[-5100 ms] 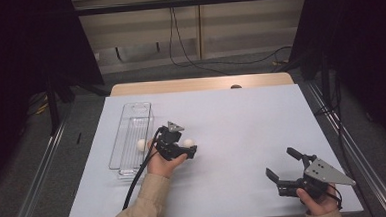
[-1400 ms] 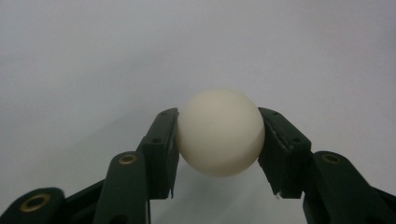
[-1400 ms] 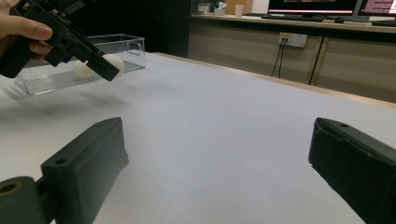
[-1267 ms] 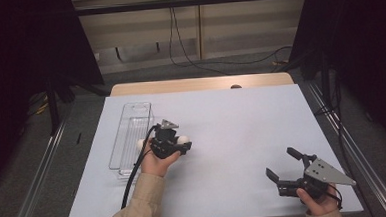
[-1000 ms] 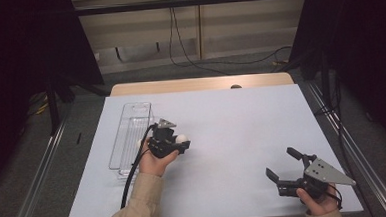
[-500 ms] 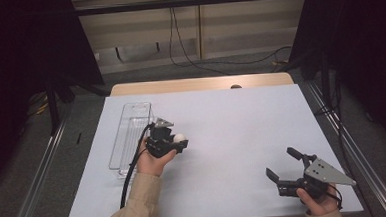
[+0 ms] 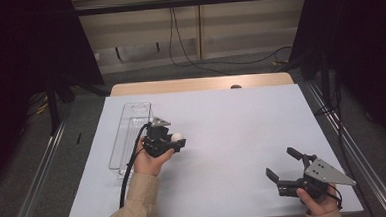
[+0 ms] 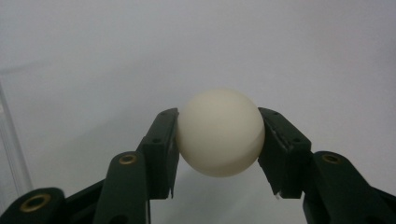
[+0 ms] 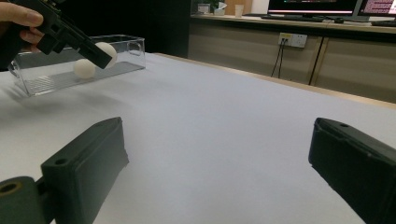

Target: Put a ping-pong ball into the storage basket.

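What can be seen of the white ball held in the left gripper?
The white ball is round, smooth, matte off-white, unmarked, plastic-looking. The left gripper is shut on it, the black fingers pressing its two sides. It hangs clear above the white table, beside the clear tray.

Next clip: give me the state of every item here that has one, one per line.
Left claw: shut on the white ball, held above the table.
Right claw: open, nothing between its jaws.
Clear tray: open-topped, a second ball lying in it.
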The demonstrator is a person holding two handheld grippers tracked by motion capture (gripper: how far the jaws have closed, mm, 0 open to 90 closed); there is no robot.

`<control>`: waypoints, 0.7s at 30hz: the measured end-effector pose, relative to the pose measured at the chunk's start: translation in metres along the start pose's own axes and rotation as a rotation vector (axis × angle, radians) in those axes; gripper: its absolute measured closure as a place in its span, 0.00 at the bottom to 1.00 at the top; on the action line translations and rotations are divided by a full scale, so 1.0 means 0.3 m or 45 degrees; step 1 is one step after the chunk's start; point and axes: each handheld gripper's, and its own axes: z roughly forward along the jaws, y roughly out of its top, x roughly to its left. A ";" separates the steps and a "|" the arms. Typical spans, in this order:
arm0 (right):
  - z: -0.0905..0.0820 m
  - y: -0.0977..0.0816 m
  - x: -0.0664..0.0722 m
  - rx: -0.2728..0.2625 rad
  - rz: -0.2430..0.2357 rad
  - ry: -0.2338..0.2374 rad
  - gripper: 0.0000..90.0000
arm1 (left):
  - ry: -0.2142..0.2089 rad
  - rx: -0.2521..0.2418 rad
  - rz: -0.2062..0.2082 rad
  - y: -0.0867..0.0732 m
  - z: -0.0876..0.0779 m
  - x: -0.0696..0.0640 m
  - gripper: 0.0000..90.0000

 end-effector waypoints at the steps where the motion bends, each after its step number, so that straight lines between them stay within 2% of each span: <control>1: 0.000 0.000 0.000 0.000 -0.001 0.000 0.04 | -0.002 0.001 0.001 0.000 -0.002 0.002 0.57; 21: 0.001 0.000 0.002 0.002 0.002 -0.001 0.04 | 0.008 -0.011 -0.030 0.002 -0.032 0.020 0.57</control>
